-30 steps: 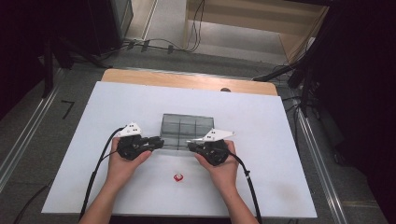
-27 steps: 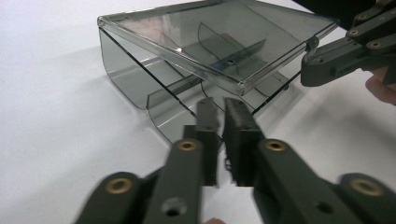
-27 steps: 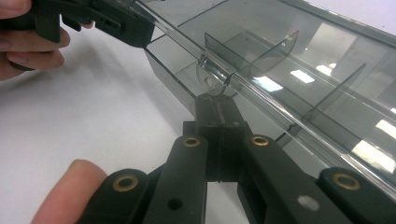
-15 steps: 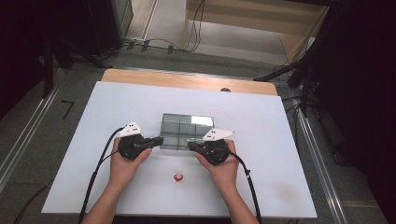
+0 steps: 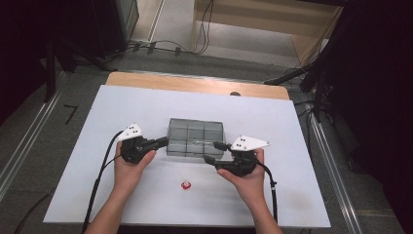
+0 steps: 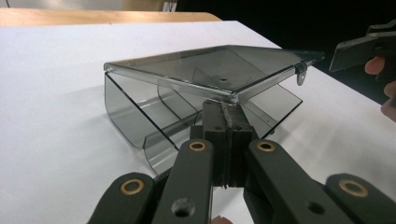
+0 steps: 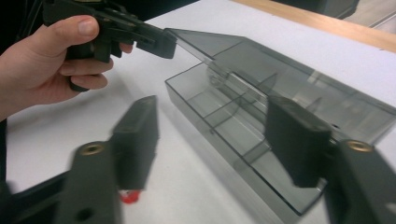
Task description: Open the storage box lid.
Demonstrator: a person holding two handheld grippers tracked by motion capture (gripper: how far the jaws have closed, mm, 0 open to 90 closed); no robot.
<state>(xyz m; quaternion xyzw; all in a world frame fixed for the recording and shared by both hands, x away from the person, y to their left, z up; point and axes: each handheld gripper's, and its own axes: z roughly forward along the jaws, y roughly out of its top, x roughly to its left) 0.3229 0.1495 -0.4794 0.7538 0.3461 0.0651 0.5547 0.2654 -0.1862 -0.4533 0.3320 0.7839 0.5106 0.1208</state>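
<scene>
A smoky clear compartment box (image 5: 195, 138) lies mid-table on the white mat. Its lid (image 6: 219, 70) is tilted up off the base (image 6: 154, 112). My left gripper (image 5: 163, 142) is shut on the lid's near-left corner; its jaws pinch the lid's edge (image 6: 225, 112). The right gripper view shows that gripper (image 7: 159, 42) holding the lid's corner above the box (image 7: 243, 126). My right gripper (image 5: 216, 152) stands just off the box's right front corner. Its jaws have just been opening, and its fingers (image 7: 137, 140) press on nothing.
A small red piece (image 5: 185, 185) lies on the mat (image 5: 292, 195) in front of the box, between my hands, and shows low by the right gripper's near finger as a red piece (image 7: 128, 196). A wooden strip (image 5: 195, 84) runs along the table's far edge.
My right gripper has opened and drawn back to the right, away from the box. The left gripper has stayed in place, shut on the lid.
</scene>
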